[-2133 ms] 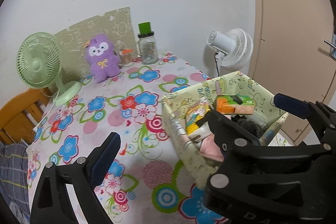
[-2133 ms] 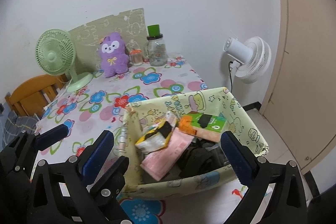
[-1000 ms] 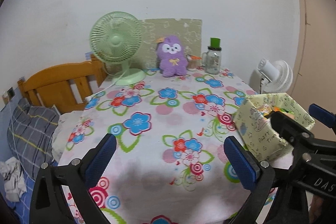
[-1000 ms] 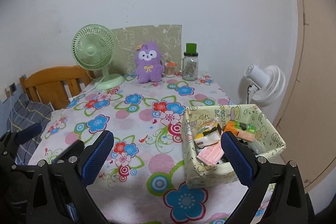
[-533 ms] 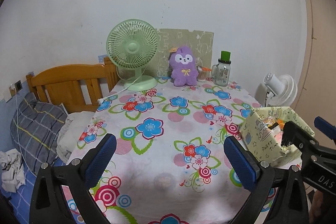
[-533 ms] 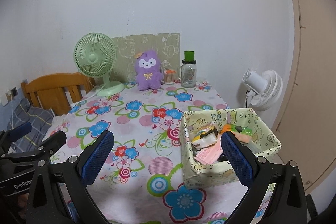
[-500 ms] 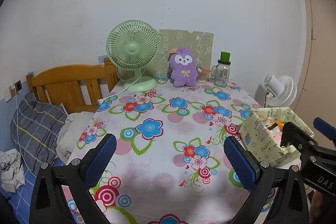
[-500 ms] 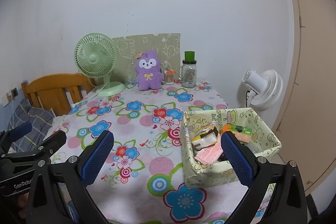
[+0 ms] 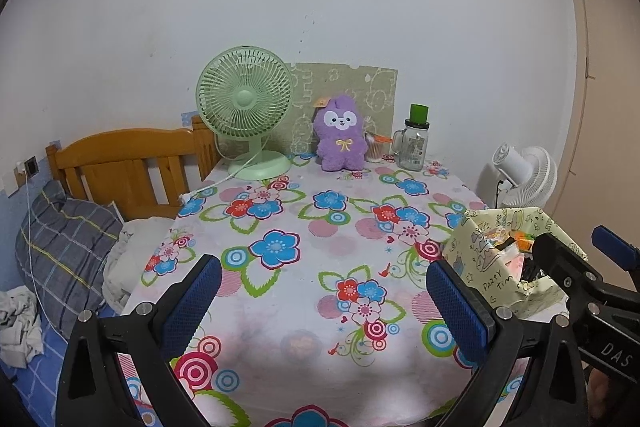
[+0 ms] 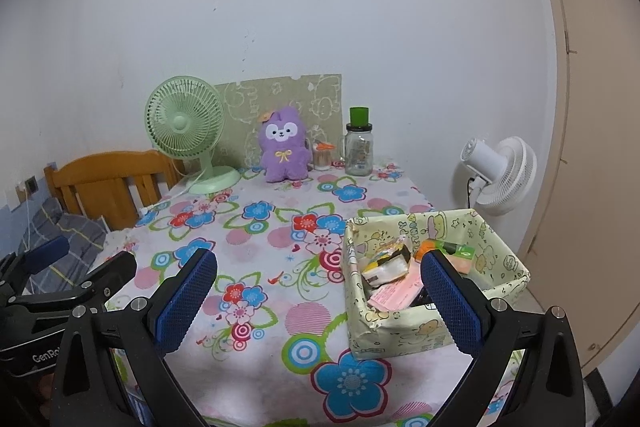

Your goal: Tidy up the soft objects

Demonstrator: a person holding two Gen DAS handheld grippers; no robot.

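A purple plush toy [image 9: 340, 139] sits upright at the far edge of the flowered table, also in the right wrist view [image 10: 283, 151]. A pale yellow patterned box [image 10: 400, 327] holding tissue packs and packets stands at the table's near right; it also shows in the left wrist view [image 9: 476, 267]. My left gripper [image 9: 324, 303] is open and empty above the table's near edge. My right gripper [image 10: 318, 297] is open and empty, its right finger in front of the box.
A green desk fan [image 9: 246, 107] stands far left of the plush, with a patterned board [image 9: 376, 87] behind. A glass jar with green lid [image 9: 414, 139] and a small cup [image 9: 374, 149] stand to the right. A white fan [image 10: 500, 171], wooden headboard [image 9: 120, 163] and pillow [image 9: 60, 243] flank the table.
Both grippers have pulled back from the box and risen, so the whole table now shows. In the last half second almost nothing moved.
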